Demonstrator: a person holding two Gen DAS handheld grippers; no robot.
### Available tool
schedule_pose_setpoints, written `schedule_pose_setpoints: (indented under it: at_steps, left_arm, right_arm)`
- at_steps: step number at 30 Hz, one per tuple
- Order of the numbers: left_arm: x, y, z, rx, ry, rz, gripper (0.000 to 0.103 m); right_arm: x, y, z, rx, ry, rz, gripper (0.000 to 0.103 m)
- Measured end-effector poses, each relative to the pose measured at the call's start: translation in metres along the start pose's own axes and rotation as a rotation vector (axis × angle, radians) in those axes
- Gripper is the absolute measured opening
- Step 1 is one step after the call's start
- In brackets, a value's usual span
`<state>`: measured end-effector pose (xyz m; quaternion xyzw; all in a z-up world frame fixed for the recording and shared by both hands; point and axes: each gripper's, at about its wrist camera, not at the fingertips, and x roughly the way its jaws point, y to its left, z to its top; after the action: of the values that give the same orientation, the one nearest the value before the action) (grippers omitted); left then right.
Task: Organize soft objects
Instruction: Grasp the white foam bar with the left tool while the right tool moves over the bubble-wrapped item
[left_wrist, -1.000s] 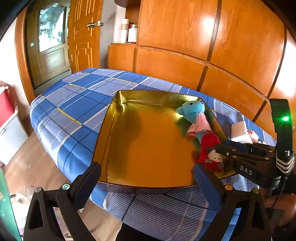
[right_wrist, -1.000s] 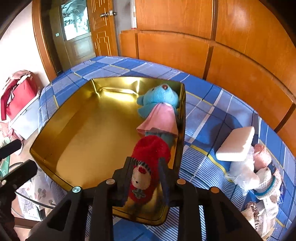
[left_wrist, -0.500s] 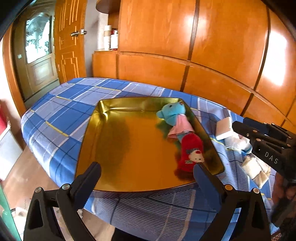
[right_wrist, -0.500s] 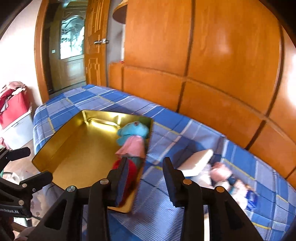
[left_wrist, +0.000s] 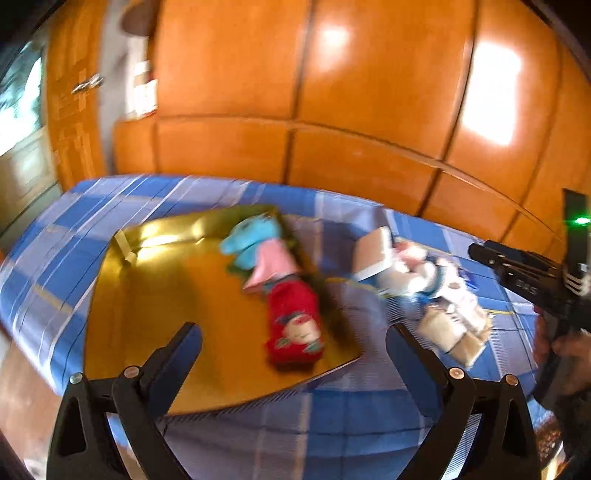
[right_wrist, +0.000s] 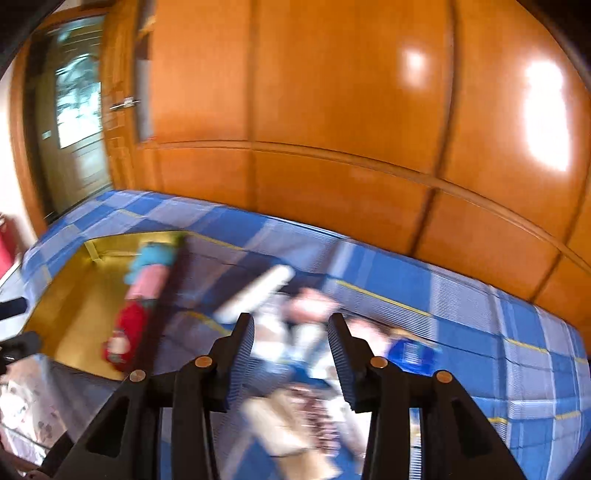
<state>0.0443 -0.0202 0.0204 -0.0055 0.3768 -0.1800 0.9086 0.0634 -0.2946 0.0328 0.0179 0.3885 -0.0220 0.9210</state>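
- Gold tray (left_wrist: 155, 317) lies on the blue plaid bed (left_wrist: 332, 424), holding the teal plush (left_wrist: 255, 236) and red plush (left_wrist: 295, 325).
- Blurred pile (right_wrist: 295, 332) hides item outlines; the right tool (right_wrist: 291, 334), jaws just widened and empty, may snag several.
- Left tool (left_wrist: 293, 350) hangs released.

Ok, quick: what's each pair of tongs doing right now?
Left tongs: open wide, holding nothing.
Right tongs: open, empty, jaws have just been opening.
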Motion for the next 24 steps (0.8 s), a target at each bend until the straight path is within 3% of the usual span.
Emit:
schedule_pose_setpoints:
  at_steps: [6,9,11,15,24]
  left_arm:
    - [0.018,-0.046,0.028,0.126,-0.013,-0.075,0.100]
    - [0.042,-0.065,0.047,0.120,0.030,-0.109,0.100]
    - [0.056,-0.075,0.056,0.121,0.059,-0.101,0.096]
    - [0.094,-0.096,0.072,0.137,0.123,-0.103,0.090]
    - [0.162,-0.138,0.088,0.239,0.197,-0.072,0.078]
  right_arm:
    - [0.011,-0.066,-0.020,0.146,0.004,-0.080,0.042]
    - [0.022,-0.092,-0.033,0.259,0.065,-0.095,0.042]
    - [0.021,-0.102,-0.031,0.294,0.047,-0.089,0.042]
    - [0.013,-0.111,-0.030,0.343,0.026,-0.056,0.042]
    - [0.008,-0.105,-0.022,0.327,0.000,-0.044,0.042]
